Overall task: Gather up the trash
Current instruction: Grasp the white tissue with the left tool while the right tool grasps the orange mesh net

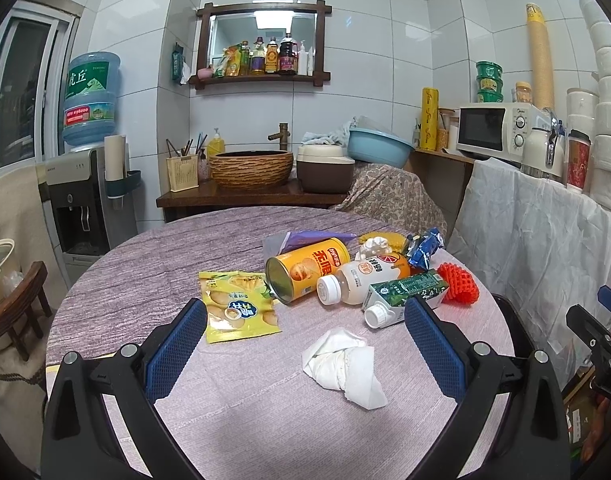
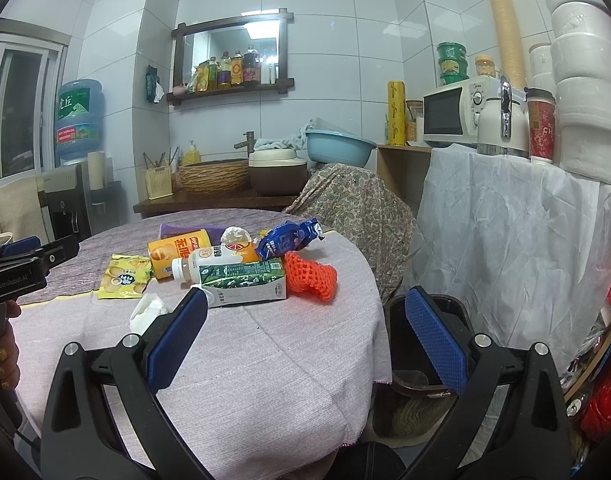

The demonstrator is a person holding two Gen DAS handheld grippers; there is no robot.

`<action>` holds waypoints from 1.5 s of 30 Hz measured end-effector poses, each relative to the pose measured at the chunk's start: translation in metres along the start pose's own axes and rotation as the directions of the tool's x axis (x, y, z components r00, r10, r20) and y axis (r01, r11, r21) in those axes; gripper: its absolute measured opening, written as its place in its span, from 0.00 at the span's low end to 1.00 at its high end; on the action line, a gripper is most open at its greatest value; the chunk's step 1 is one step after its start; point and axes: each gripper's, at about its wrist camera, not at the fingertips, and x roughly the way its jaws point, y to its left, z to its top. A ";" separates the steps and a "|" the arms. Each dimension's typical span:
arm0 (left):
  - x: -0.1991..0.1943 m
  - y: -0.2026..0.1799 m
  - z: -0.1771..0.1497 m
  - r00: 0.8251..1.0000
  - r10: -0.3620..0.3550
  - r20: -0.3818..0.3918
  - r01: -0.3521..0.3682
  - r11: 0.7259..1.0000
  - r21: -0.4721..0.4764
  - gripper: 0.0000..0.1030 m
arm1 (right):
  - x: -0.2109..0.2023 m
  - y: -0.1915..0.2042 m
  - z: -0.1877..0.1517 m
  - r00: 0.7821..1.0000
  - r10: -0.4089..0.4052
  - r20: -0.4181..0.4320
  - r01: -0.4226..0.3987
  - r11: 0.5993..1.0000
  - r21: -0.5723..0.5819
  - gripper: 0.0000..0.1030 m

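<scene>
The round table (image 1: pixel 233 420) under its mauve cloth carries all the trash, heaped toward the far right side, and a dark bin (image 2: pixel 425 360), as far as the fisheye lets one judge, stands on the floor just beside the table's right edge. In the heap lie the orange chip can (image 1: pixel 305 268) on its side, the white bottle (image 1: pixel 365 276) touching it, the green carton (image 1: pixel 405 296) in front, the orange foam net (image 1: pixel 459 284) and the blue wrapper (image 1: pixel 423 248); the yellow snack bag (image 1: pixel 237 306) lies flat to the left. The crumpled tissue (image 1: pixel 343 364) sits nearest, apart from the rest. The left gripper (image 1: pixel 305 344) hangs above it with jaws spread wide and empty; the right gripper (image 2: pixel 305 332) is likewise spread and holds nothing, over the table's edge by the bin. The tissue looks the sensible first pick: come straight down, centre the jaws over its thickest fold, and close gently so that the cloth is not caught too.
</scene>
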 end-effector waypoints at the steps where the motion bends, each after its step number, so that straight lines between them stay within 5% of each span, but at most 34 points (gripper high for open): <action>1: 0.001 0.000 0.000 1.000 -0.001 -0.002 0.001 1.000 0.001 0.95 | 0.000 0.000 -0.001 1.000 0.000 -0.001 0.000 1.000 -0.001 0.95; 8: 0.030 0.008 -0.015 0.991 -0.045 -0.125 0.047 0.999 0.017 0.95 | 0.015 -0.010 -0.005 0.999 0.013 -0.051 -0.012 1.000 0.008 0.95; 19: 0.088 -0.007 -0.041 0.909 -0.126 -0.397 0.166 0.984 0.068 0.95 | 0.054 -0.021 -0.026 0.982 0.015 -0.189 -0.013 1.000 0.016 0.95; 29: 0.127 -0.023 -0.051 0.857 -0.084 -0.508 0.158 0.982 0.104 0.56 | 0.066 -0.024 -0.033 0.974 0.011 -0.228 -0.009 1.000 0.009 0.95; 35: 0.121 -0.008 -0.050 0.869 -0.089 -0.486 0.134 0.989 0.060 0.29 | 0.080 -0.027 -0.032 0.969 0.023 -0.246 -0.019 1.000 0.022 0.95; 45: 0.126 0.009 -0.045 0.873 -0.131 -0.469 0.140 0.990 -0.017 0.24 | 0.171 -0.038 -0.004 0.932 0.128 -0.339 -0.128 0.991 0.023 0.94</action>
